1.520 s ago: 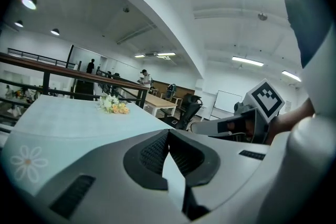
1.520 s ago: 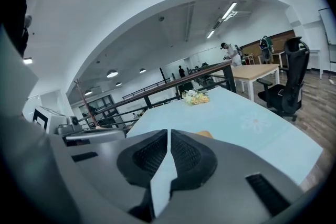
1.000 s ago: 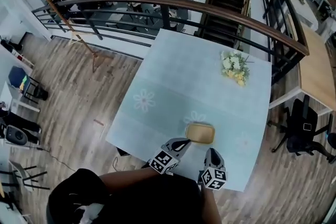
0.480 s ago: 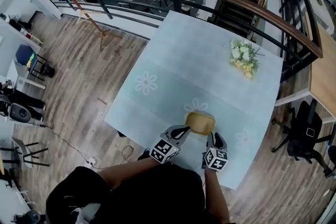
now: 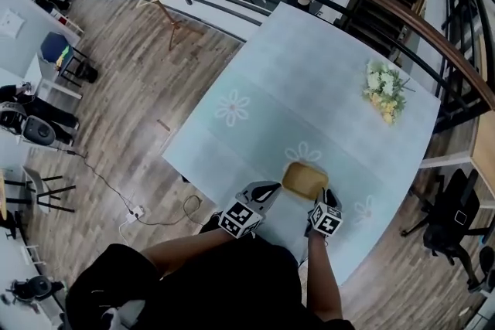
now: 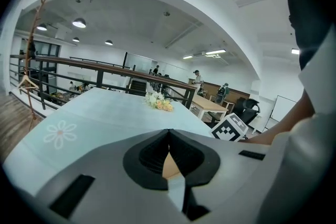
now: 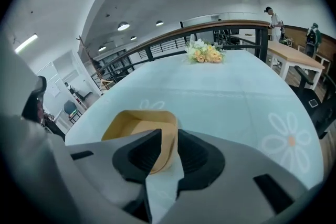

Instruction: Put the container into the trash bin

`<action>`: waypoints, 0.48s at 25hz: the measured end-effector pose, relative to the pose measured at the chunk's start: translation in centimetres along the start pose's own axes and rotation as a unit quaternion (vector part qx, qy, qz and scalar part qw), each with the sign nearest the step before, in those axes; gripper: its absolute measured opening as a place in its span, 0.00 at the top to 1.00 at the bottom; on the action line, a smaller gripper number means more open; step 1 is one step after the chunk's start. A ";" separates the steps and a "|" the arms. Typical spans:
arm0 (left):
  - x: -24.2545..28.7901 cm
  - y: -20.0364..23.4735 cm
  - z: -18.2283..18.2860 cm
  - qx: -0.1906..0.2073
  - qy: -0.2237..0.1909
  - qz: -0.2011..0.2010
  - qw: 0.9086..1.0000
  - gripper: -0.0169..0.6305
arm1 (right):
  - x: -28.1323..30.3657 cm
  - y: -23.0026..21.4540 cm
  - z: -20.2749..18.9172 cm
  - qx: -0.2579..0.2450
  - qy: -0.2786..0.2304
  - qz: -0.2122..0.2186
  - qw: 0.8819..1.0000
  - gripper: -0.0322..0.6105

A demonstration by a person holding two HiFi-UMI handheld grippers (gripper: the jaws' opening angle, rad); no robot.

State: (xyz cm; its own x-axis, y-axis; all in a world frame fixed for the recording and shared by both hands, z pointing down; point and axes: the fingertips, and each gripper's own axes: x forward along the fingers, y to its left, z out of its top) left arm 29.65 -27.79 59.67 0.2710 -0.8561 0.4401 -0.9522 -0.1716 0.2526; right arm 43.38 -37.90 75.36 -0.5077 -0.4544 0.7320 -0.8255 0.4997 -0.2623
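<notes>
Right gripper view: right gripper [image 7: 167, 135] jaws half-open, straddling container [image 7: 136, 122] wall.

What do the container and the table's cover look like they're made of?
Container: tan, matte and thin-walled, with a plain, unprinted surface. It is probably kraft paper or moulded fibre.
Cover: pale blue with printed white daisies, faint straight fold lines across it and a soft sheen. It is likely vinyl or thin fabric, but the pictures don't settle which.
</notes>
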 end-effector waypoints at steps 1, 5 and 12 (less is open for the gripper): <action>-0.1 0.1 -0.1 -0.002 -0.001 0.003 1.000 0.95 | 0.4 -0.2 -0.2 0.002 0.004 0.000 1.000 0.79; -0.3 0.1 0.2 -0.004 -0.018 0.018 1.000 0.95 | 1.6 -0.8 -0.9 0.015 0.014 0.002 1.000 0.79; -0.5 0.1 0.0 -0.006 -0.020 0.037 0.999 0.95 | 2.9 -1.0 -1.7 0.038 0.025 0.008 0.999 0.84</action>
State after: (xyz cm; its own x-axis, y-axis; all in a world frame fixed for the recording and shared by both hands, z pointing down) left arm 29.45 -27.35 59.47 0.1937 -0.8854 0.4226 -0.9677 -0.1015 0.2307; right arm 43.15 -38.49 78.85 -0.5087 -0.4085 0.7579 -0.8350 0.4484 -0.3189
